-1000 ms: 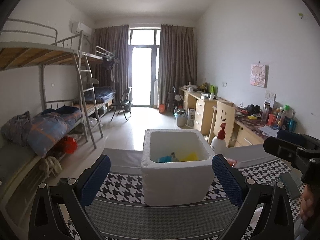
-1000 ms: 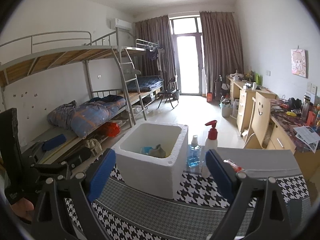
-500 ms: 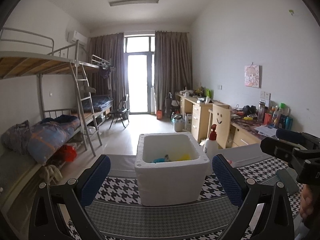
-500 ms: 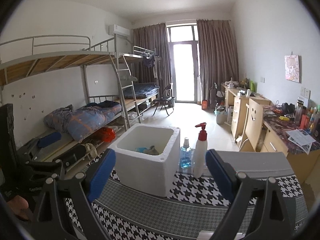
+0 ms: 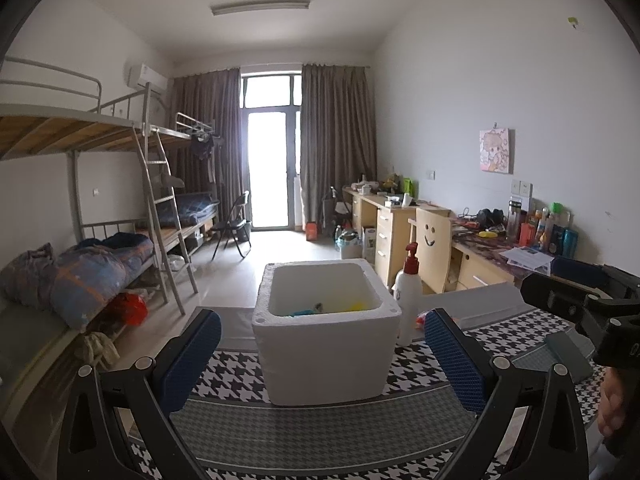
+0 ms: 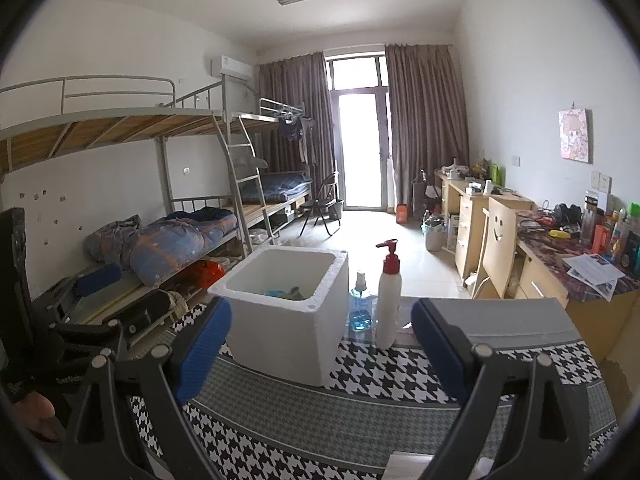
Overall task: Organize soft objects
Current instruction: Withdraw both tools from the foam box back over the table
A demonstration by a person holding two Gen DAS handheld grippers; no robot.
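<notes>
Currently both grippers have been pulled back and raised: left gripper (image 5: 322, 354) and right gripper (image 6: 322, 346) are held wide, nothing between the pads. Read as a drop completed. Just beyond, on the houndstooth cloth (image 5: 320, 432), the white foam box (image 5: 326, 344) is seen holding soft items (image 5: 330, 308) in blue and yellow. Right of it, a pump bottle (image 6: 388, 300) is stood upright.

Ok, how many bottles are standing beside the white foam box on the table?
2: a white pump bottle with red top and a small blue-liquid bottle between it and the box. Others may be hidden.
</notes>
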